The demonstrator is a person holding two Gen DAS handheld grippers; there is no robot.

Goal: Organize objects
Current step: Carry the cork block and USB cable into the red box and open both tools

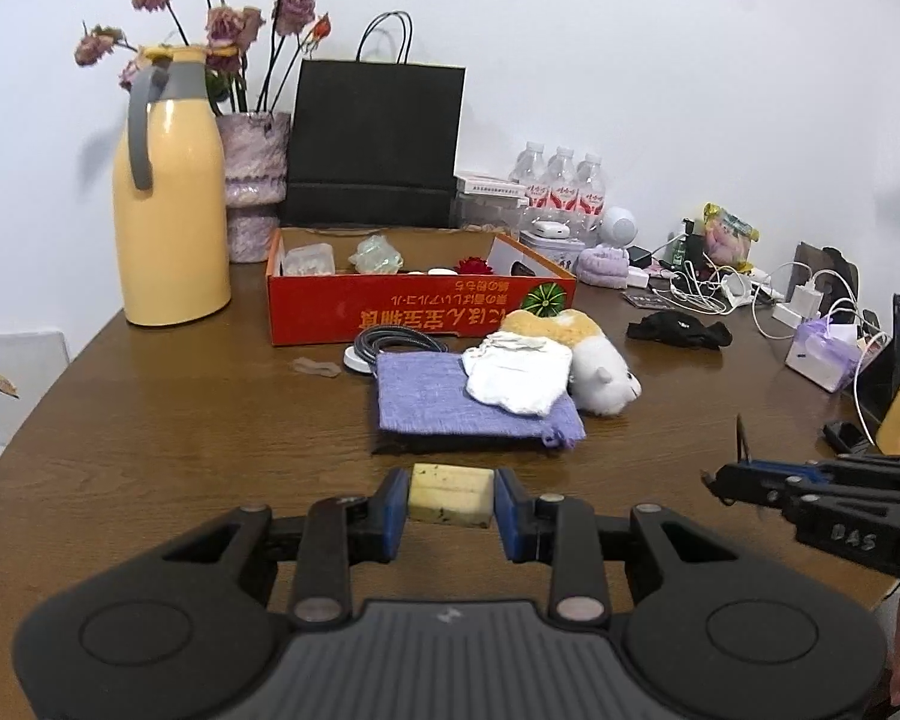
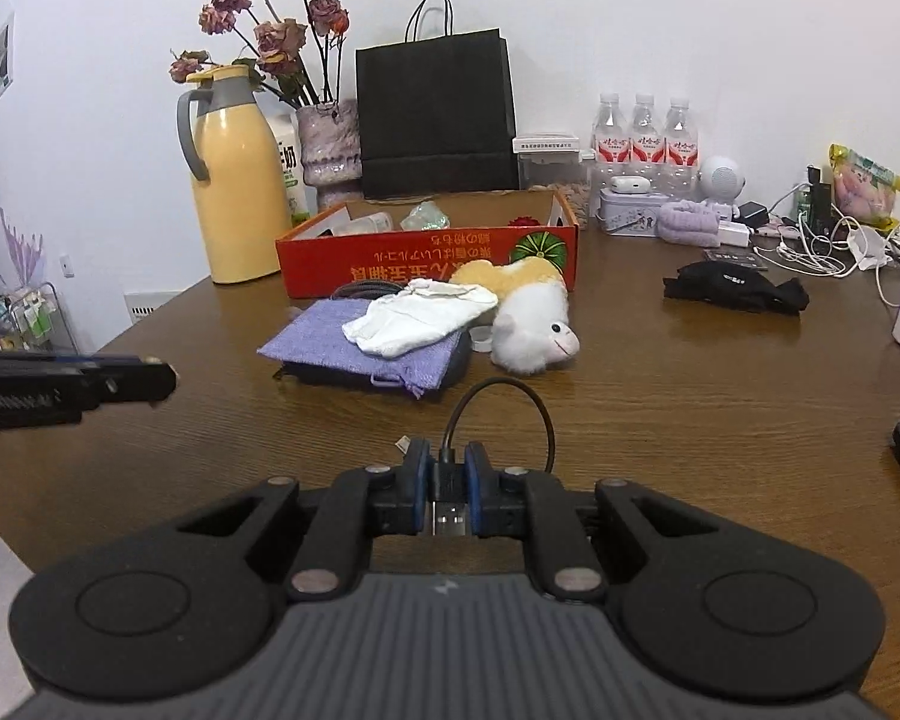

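Note:
My left gripper [image 1: 450, 477] is shut on a pale yellow block [image 1: 450, 501], held just above the brown table [image 1: 180, 420]. My right gripper [image 2: 448, 453] is shut on the plug of a short black USB cable [image 2: 450, 480], whose loop arches forward over the table. Each gripper shows in the other's view: the right gripper [image 1: 717, 477] at the right edge, the left gripper [image 2: 168, 381] at the left edge. Ahead stands an open red cardboard box [image 1: 420, 312] with several small items inside. In front of it lie a purple pouch [image 1: 438, 402], a white cloth [image 1: 516, 375] and a plush toy [image 1: 600, 372].
A yellow thermos jug [image 1: 171, 210], a vase of dried roses [image 1: 255, 180] and a black paper bag [image 1: 378, 144] stand behind the box. Water bottles [image 1: 561, 186], chargers and tangled white cables [image 1: 720, 288] crowd the back right. A black cloth item [image 1: 678, 327] lies right of the toy.

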